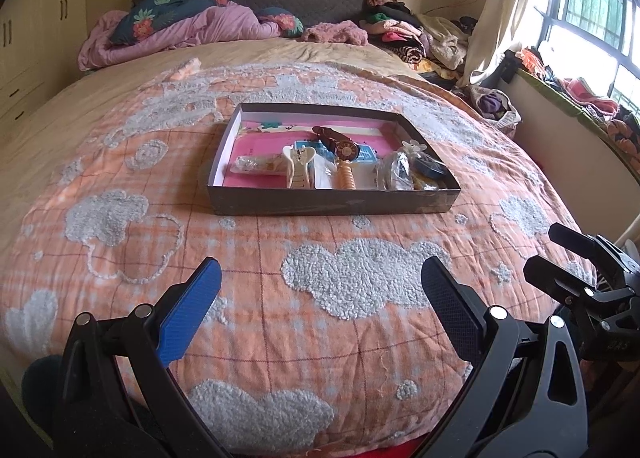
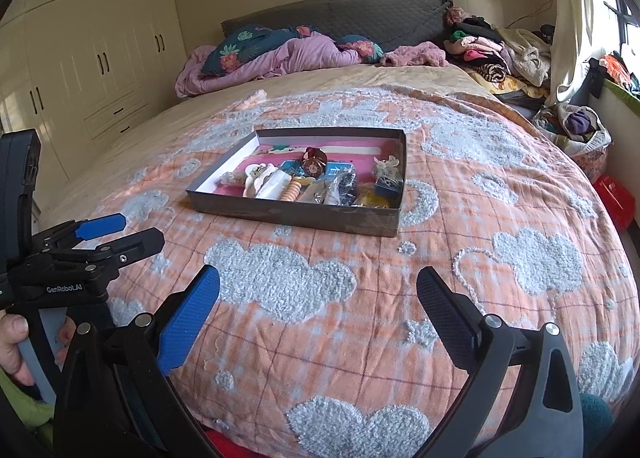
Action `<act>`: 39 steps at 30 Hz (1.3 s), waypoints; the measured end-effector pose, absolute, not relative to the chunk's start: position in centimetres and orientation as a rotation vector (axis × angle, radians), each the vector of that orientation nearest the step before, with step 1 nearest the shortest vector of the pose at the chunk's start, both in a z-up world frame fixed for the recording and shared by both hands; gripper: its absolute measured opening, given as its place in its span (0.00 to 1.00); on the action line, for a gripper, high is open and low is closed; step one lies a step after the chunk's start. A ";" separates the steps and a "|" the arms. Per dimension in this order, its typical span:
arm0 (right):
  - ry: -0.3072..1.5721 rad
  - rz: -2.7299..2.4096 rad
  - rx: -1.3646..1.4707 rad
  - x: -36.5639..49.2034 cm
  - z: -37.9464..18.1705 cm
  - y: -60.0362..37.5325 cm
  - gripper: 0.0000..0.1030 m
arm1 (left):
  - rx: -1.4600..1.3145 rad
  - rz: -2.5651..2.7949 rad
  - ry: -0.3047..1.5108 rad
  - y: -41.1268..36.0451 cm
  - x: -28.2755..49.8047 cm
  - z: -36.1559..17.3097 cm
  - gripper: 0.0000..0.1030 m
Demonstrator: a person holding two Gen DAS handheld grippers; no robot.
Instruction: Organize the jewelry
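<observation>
Both your tongs hang empty over the near edge of the orange cloud-pattern blanket (image 1: 240, 250): the left gripper (image 1: 320, 286) has its jaws spread wide, and so does the right gripper (image 2: 318, 290). The shallow dark box (image 1: 332, 204) sits ahead of both, well beyond the fingertips, a little left of the right gripper's line.

Inside it lies a jumble, pieces touching and overlapping. The brown wristwatch (image 1: 345, 148) looks the heaviest and stiffest; take it across the case or the strap, not the glass face. The cream claw hair clip (image 1: 298, 172) is rigid but probably slippery plastic, so pinch its spine. The peach spiral hair tie (image 1: 346, 178) should give and spring back. The clear packets (image 1: 396, 174) will likely crinkle and slide; grip an edge.
</observation>
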State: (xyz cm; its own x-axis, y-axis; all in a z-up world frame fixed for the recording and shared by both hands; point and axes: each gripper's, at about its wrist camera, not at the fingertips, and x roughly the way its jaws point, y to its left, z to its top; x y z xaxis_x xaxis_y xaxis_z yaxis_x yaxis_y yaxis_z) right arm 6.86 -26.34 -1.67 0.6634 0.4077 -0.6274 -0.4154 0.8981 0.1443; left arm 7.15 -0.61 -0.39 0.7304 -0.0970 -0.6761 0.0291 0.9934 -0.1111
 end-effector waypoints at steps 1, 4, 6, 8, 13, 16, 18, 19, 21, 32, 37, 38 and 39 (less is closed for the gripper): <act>0.706 0.464 -0.013 6.8 -1.7 -26.3 0.95 | -0.095 -0.069 0.749 -0.6 7.2 -0.4 0.91; 0.704 0.463 -0.012 6.8 -1.6 -26.3 0.95 | -0.096 -0.070 0.754 -0.6 7.1 -0.3 0.91; 0.704 0.463 -0.011 6.8 -1.5 -26.3 0.95 | -0.094 -0.071 0.753 -0.6 7.1 -0.3 0.91; 0.703 0.463 -0.011 6.8 -1.4 -26.2 0.95 | -0.094 -0.070 0.752 -0.6 7.1 -0.3 0.91; 0.703 0.462 -0.011 6.8 -1.4 -26.3 0.95 | -0.095 -0.070 0.754 -0.7 7.1 -0.3 0.91; 0.703 0.462 -0.011 6.8 -1.4 -26.2 0.95 | -0.094 -0.068 0.753 -0.6 7.1 -0.3 0.91; 0.704 0.463 -0.011 6.8 -1.4 -26.3 0.95 | -0.096 -0.067 0.753 -0.6 7.1 -0.3 0.91; 0.703 0.462 -0.011 6.8 -1.4 -26.3 0.95 | -0.095 -0.067 0.753 -0.6 7.1 -0.3 0.91; 0.703 0.464 -0.010 6.8 -1.4 -26.3 0.95 | -0.094 -0.063 0.754 -0.6 7.1 -0.3 0.91; 0.699 0.459 -0.007 6.8 -1.2 -26.4 0.95 | -0.093 -0.062 0.755 -0.6 7.1 -0.3 0.91; 0.699 0.460 -0.008 6.8 -1.2 -26.4 0.95 | -0.093 -0.062 0.754 -0.6 7.1 -0.3 0.91; 0.699 0.460 -0.008 6.8 -1.3 -26.4 0.95 | -0.093 -0.062 0.755 -0.5 7.1 -0.3 0.91; 0.699 0.461 -0.008 6.8 -1.3 -26.4 0.95 | -0.093 -0.060 0.755 -0.5 7.0 -0.3 0.91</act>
